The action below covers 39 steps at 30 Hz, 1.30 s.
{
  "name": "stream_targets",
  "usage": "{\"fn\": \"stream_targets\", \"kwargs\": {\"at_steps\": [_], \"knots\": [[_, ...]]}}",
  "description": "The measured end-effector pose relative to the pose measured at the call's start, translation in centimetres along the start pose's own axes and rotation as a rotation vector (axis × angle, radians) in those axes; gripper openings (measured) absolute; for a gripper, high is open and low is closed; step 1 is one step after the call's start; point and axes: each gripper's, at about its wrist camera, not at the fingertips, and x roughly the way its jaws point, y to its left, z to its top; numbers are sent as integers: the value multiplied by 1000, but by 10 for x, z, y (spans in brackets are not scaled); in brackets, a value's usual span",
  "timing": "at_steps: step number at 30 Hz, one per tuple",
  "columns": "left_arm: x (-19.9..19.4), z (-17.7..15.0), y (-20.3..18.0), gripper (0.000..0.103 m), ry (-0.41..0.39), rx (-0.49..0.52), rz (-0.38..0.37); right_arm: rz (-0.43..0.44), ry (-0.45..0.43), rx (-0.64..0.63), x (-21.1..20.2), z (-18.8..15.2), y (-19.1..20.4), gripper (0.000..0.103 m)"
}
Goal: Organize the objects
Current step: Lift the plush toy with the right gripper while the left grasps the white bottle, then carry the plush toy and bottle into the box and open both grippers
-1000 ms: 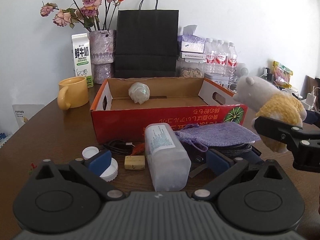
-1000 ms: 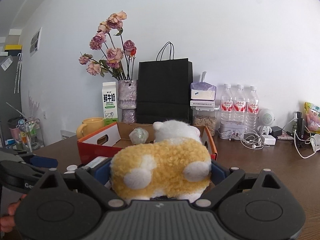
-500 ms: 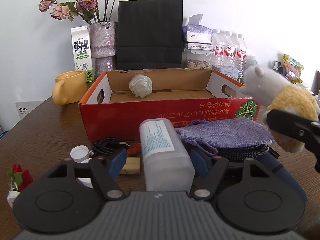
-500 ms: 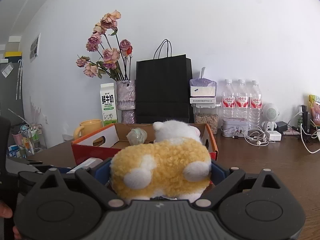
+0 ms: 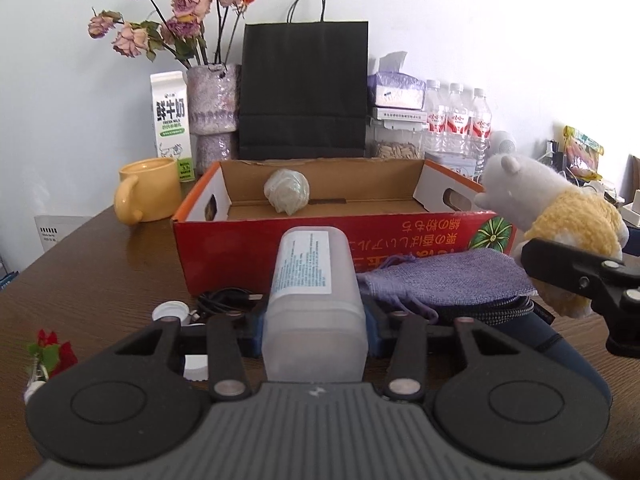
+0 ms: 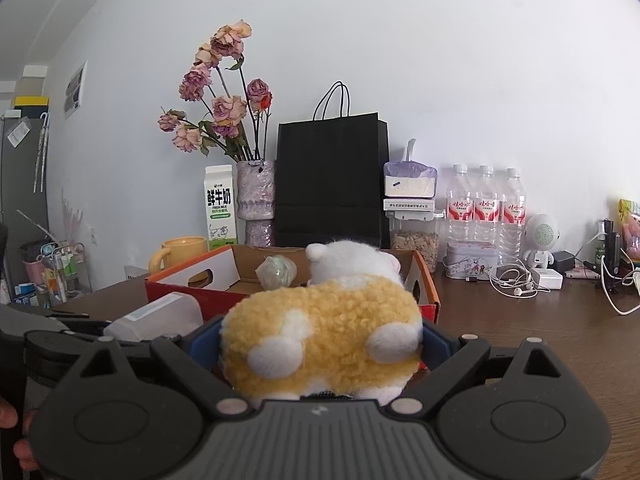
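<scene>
Left wrist view shows my left tongs (image 5: 315,326) have just been closing onto the frosted translucent plastic container with a white label (image 5: 314,300), blue pads now against its sides. It lies near the bench's front edge, just before the red cardboard box (image 5: 332,236). My right tongs (image 6: 320,344) grip the yellow-and-white plush sheep (image 6: 324,328), raised beside the box's right end. I judge the grasp needs firming before lifting: the smooth container may slip, so I would squeeze evenly, raise it clear of the purple drawstring pouch (image 5: 444,280) beside it, then carry it over the box wall.
</scene>
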Motion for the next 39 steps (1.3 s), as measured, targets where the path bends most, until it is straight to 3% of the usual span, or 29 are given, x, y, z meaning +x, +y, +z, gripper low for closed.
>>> {"fn": "stream_targets", "kwargs": {"at_steps": [10,22,29,39], "knots": [[-23,15,14,45,-75,-18,19,-1,9,3,2,4,1,95],[-24,64,10,45,-180,-37,3,5,-39,-83,13,50,4,96],[7,92,3,45,-206,-75,7,0,-25,-116,60,73,5,96],[91,127,1,45,-146,-132,77,-9,56,-92,151,80,-7,96]]}}
